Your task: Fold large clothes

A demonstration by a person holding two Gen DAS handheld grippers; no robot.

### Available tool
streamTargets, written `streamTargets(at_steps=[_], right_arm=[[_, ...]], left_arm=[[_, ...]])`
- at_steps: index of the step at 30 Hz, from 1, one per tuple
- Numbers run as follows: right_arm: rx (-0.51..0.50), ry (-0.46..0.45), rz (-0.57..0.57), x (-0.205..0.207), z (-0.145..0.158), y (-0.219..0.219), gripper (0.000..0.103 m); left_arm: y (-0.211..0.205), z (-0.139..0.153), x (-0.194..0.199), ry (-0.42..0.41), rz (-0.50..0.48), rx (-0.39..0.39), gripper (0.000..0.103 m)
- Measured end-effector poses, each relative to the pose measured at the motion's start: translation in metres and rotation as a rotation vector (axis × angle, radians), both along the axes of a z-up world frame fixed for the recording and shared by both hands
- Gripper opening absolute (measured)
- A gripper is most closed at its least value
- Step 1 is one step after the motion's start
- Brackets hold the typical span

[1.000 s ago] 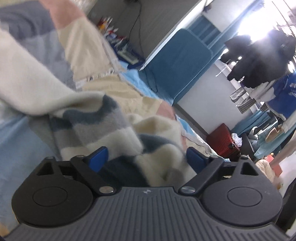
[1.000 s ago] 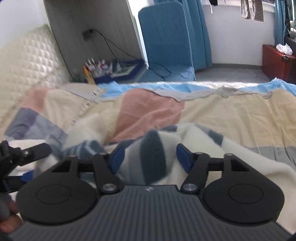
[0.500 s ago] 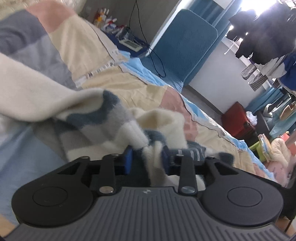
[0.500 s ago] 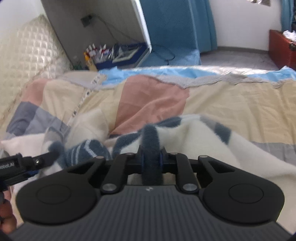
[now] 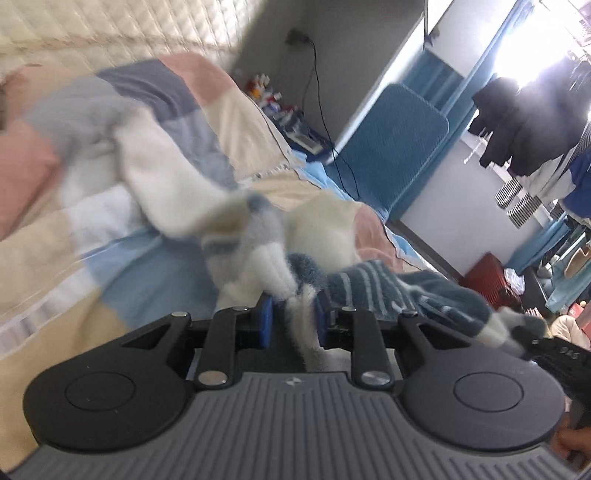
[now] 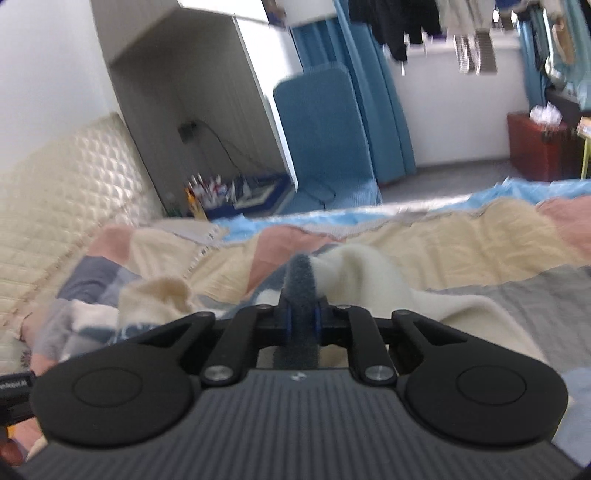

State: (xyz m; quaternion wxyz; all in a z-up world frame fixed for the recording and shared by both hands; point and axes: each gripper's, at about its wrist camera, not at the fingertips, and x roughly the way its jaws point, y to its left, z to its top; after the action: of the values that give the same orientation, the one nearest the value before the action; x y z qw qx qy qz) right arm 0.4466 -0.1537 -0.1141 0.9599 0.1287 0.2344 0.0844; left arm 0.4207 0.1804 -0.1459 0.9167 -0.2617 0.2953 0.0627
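Fleecy cream-and-blue striped sweater (image 5: 258, 236) lies bunched on the patchwork bed cover (image 5: 55, 258), part of it lifted off the bed.

Left wrist view:
- left hand-held gripper (image 5: 293, 321) has just been closing; its blue pads (image 5: 264, 321) now pinch a fold of the sweater, a pale fuzzy strip running down between them.
- From the pinch the sweater stretches away up-left, blurred, toward the far end of the bed near the quilted headboard (image 5: 110, 29).
- A dark blue ribbed band with thin pale stripes trails to the right, toward a black piece of the other tool at the right edge.
- Far background: blue padded panel (image 5: 391, 147) leaning on the wall, a cable hanging from a wall socket, dark clothes (image 5: 524, 122) hanging at a bright window, a red box (image 5: 487, 273) on the floor.

Right wrist view:
- right hand-held gripper (image 6: 303, 317) has also just been closing; its jaws stand nearly together, clamped on a narrow dark blue fleecy strip (image 6: 301, 291) of the same sweater, which stands up between the pads.
- Cream body of the sweater (image 6: 362, 277) spills to the right of the clamp and down over the near part of the bed; a second cream lump lies left, just beside blue-and-white stripes.
- Bed cover (image 6: 480, 240) shows pink, cream, grey and light blue patches.
- Far: headboard (image 6: 55, 184) on the left, a low tray of small bottles (image 6: 221, 188) on the floor, blue panel (image 6: 325, 140), blue curtains, red box (image 6: 535, 144) at right.

Both views are motion-blurred in places.
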Motion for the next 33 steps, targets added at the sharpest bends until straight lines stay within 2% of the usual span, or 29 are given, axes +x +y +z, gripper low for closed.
streamTargets(at_steps=[3, 6, 10, 15, 20, 25, 28, 31, 32, 33], right_arm=[[0.006, -0.046, -0.02, -0.045, 0.007, -0.013, 0.014], [0.02, -0.051, -0.059, -0.085, 0.008, -0.029, 0.014], [-0.012, 0.025, -0.115, -0.118, -0.003, -0.044, 0.015], [0.03, 0.108, -0.16, -0.134, -0.023, -0.06, 0.015], [0.022, 0.165, -0.202, -0.128, -0.044, -0.06, 0.017], [0.03, 0.246, -0.251, -0.117, -0.066, -0.066, 0.018], [0.071, 0.308, -0.269, -0.114, -0.08, -0.075, 0.018], [0.101, 0.32, -0.263, -0.119, -0.081, -0.079, 0.021], [0.103, 0.315, -0.262, -0.121, -0.078, -0.078, 0.029], [0.105, 0.306, -0.26, -0.124, -0.075, -0.078, 0.046]], left_arm=[[-0.009, 0.005, -0.052, -0.021, 0.028, -0.011, 0.026], [-0.023, 0.004, -0.097, -0.018, 0.026, 0.021, 0.026], [-0.041, -0.003, -0.145, 0.0, 0.01, 0.033, 0.026], [-0.065, -0.01, -0.185, 0.005, -0.019, 0.083, 0.026], [-0.072, -0.031, -0.189, 0.051, -0.031, 0.09, 0.026], [-0.067, -0.058, -0.18, 0.127, -0.048, 0.042, 0.027], [-0.067, -0.065, -0.181, 0.133, -0.059, 0.046, 0.028], [-0.067, -0.061, -0.183, 0.11, -0.063, 0.053, 0.031], [-0.067, -0.058, -0.185, 0.101, -0.06, 0.059, 0.033], [-0.066, -0.055, -0.188, 0.092, -0.057, 0.064, 0.035]])
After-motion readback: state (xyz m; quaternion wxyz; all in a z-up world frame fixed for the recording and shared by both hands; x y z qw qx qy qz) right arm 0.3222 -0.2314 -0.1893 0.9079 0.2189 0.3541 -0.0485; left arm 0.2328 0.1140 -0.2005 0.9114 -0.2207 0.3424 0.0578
